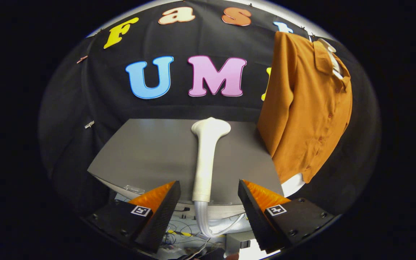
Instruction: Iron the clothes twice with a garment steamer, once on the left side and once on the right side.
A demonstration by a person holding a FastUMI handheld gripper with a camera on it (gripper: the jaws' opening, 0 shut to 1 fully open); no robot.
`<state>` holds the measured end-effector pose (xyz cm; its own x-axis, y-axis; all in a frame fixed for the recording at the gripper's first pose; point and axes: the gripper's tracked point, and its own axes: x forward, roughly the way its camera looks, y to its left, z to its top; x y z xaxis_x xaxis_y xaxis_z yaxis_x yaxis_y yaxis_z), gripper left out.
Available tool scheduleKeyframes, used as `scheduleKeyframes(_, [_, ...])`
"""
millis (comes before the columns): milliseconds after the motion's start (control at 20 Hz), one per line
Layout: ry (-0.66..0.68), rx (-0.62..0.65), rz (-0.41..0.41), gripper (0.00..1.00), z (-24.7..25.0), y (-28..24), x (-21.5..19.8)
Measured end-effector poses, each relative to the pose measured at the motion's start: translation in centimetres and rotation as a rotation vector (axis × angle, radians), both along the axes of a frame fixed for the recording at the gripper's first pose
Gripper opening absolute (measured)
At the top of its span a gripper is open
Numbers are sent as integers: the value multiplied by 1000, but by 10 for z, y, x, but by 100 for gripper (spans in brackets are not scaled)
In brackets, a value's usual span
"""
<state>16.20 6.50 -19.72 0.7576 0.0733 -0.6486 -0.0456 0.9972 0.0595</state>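
Note:
A white garment steamer (207,159) lies on a grey table (146,151), its wide head toward the booth wall and its handle end pointing back at me. A clear hose (202,220) curls down from the handle over the table's near edge. An orange button-up shirt (307,104) hangs on a white hanger (332,54) to the right, above the table's right corner. My gripper (209,193) is open, its fingers standing on either side of the steamer's handle end without touching it.
Below the table's near edge lie loose cables (179,233) and white equipment (229,225). The black cloth wall (85,108) closes off the back and left. A white cloth (293,184) shows under the shirt's hem.

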Motion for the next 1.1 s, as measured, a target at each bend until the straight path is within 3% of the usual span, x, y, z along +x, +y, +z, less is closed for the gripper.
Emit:
scheduleKeyframes(150, [84, -19, -6, 99, -34, 7, 16])
scheduleKeyframes(250, [112, -26, -28, 93, -47, 5, 20])
scheduleKeyframes(500, [56, 18, -14, 38, -52, 15, 30])
scheduleKeyframes(600, [11, 15, 4, 28, -51, 18, 31])
scheduleKeyframes(700, [-5, 31, -5, 22, -48, 18, 28])
scheduleKeyframes(800, [-17, 16, 4, 22, -39, 14, 19])
scheduleKeyframes(1100, [-247, 41, -11, 22, 43, -2, -5])
